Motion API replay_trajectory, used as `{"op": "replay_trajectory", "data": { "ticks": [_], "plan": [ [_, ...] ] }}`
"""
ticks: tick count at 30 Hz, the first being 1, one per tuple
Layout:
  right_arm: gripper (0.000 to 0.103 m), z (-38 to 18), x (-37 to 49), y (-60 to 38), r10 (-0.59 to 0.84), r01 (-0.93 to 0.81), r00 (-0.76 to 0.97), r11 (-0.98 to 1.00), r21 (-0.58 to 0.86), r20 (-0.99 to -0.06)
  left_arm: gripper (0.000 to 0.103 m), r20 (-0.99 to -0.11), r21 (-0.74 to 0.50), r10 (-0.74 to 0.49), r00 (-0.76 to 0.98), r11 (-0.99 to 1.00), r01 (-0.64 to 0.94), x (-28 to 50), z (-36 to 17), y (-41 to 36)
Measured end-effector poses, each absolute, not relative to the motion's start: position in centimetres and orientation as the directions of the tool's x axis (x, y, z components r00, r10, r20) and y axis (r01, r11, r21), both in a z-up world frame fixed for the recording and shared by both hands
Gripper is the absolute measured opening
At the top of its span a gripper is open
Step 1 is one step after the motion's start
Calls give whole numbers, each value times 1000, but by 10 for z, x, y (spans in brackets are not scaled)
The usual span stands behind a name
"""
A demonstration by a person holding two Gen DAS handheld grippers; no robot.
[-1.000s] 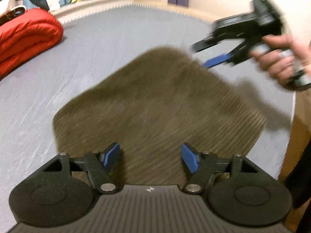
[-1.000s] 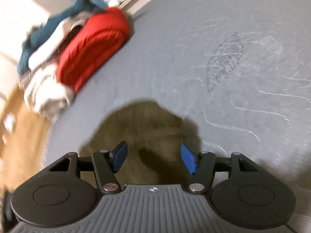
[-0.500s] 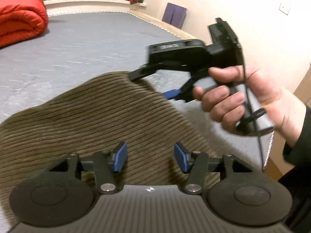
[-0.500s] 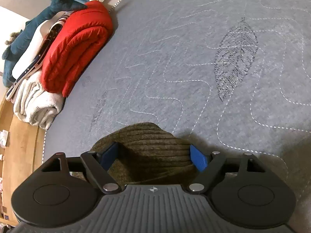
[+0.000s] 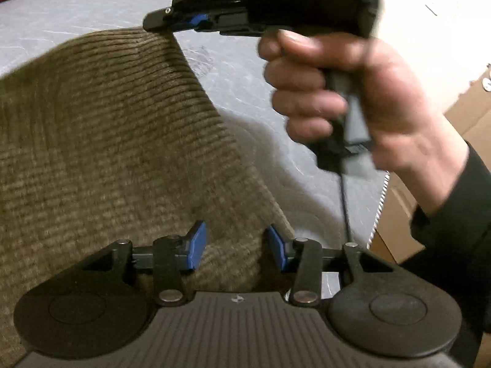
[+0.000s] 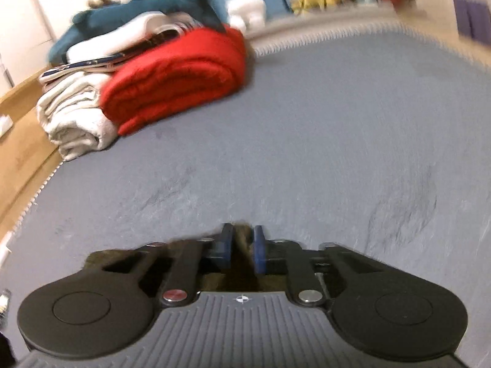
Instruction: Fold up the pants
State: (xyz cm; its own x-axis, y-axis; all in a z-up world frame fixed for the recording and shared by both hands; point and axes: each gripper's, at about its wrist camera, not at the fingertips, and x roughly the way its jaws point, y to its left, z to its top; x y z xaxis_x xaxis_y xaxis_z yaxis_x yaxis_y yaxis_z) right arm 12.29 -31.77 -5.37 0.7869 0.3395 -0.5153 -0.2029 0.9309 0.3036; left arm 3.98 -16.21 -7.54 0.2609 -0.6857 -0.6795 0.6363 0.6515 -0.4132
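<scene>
Your right gripper (image 6: 242, 247) pinched the soft, limp brown corduroy pants (image 5: 116, 141) at a corner; your left gripper (image 5: 234, 245), jaws just narrowing, straddled their edge unclamped.

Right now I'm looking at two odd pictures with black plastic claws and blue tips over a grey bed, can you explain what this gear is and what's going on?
There is no robot here. A person holds a hand-squeezed clamp tool in each hand, and each tool carries a wide-angle camera looking forward along its two blue-tipped fingers. One picture is from the left tool, the other from the right.

In the left view, the left gripper has been closing around an edge of the brown corduroy pants, but its pads do not clearly press on the cloth yet. Ahead, the person's hand squeezes the right gripper, which has just pinched a corner of the pants and lifts it off the grey mattress.

The right view shows that pinch up close. Far back lies a folded red blanket beside other bedding.
</scene>
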Motion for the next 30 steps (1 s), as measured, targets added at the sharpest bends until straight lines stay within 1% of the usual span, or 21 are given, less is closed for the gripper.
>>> {"op": "replay_trajectory", "data": {
  "ticks": [1,2,4,6,8,10,11,12,13,14,15,17,19,20,21,22,23,24,26,27,30],
  "plan": [
    [7,-56,126,-321,305,-163,793,940,299,-527,48,-680,-408,-688,253,642,649,38,-75,-161],
    [7,-67,134,-328,219,-53,781,957,287,-585,48,-682,-407,-689,244,635,656,37,-75,-160],
    [6,-76,137,-338,125,50,763,967,251,-634,49,-684,-424,-696,219,623,658,38,-74,-153],
    [7,-78,136,-358,138,118,756,933,340,-640,50,-690,-436,-700,181,603,669,39,-71,-145],
    [10,-70,128,-373,154,142,780,900,412,-607,51,-690,-448,-707,158,588,674,43,-63,-132],
    [10,-55,116,-377,189,95,812,890,445,-552,51,-671,-438,-707,222,620,651,51,-48,-108],
    [13,-49,110,-374,222,51,820,890,453,-528,51,-656,-430,-702,276,649,628,58,-40,-93],
    [19,-45,105,-373,259,5,822,888,461,-507,51,-643,-416,-685,342,688,595,65,-32,-75],
    [24,-41,100,-367,316,-63,817,880,471,-481,51,-637,-378,-648,417,735,563,71,-25,-60],
    [35,-39,96,-361,362,-118,808,872,475,-465,51,-630,-330,-598,495,784,526,76,-18,-45],
    [40,-38,94,-353,402,-169,794,866,470,-455,51,-622,-293,-548,559,825,483,83,-13,-30],
    [40,-39,94,-335,476,-278,757,855,439,-448,50,-616,-232,-451,646,887,398,91,-7,-6],
    [39,-47,101,-318,467,-301,741,874,382,-483,47,-617,-259,-411,671,911,320,101,-9,17],
    [36,-53,107,-313,428,-275,740,897,347,-519,42,-623,-277,-398,673,917,285,106,-14,26],
    [20,-63,115,-310,366,-228,745,925,303,-558,38,-638,-274,-378,671,926,261,113,-24,32],
    [12,-72,123,-310,306,-178,750,947,267,-586,37,-677,-239,-339,653,941,241,124,-41,33],
    [9,-80,129,-313,279,-143,760,953,268,-587,36,-722,-204,-305,621,952,230,131,-60,36],
    [0,-85,132,-316,252,-97,770,954,283,-586,36,-717,-223,-315,622,949,222,133,-77,43],
    [0,-88,139,-316,188,-25,780,963,270,-597,35,-709,-292,-349,613,936,195,139,-72,50],
    [0,-88,142,-311,155,-13,781,972,233,-605,35,-713,-294,-344,611,938,184,139,-66,53],
    [0,-88,145,-305,115,-5,781,984,178,-614,38,-715,-170,-270,645,962,215,124,-50,42]
  ]
}}
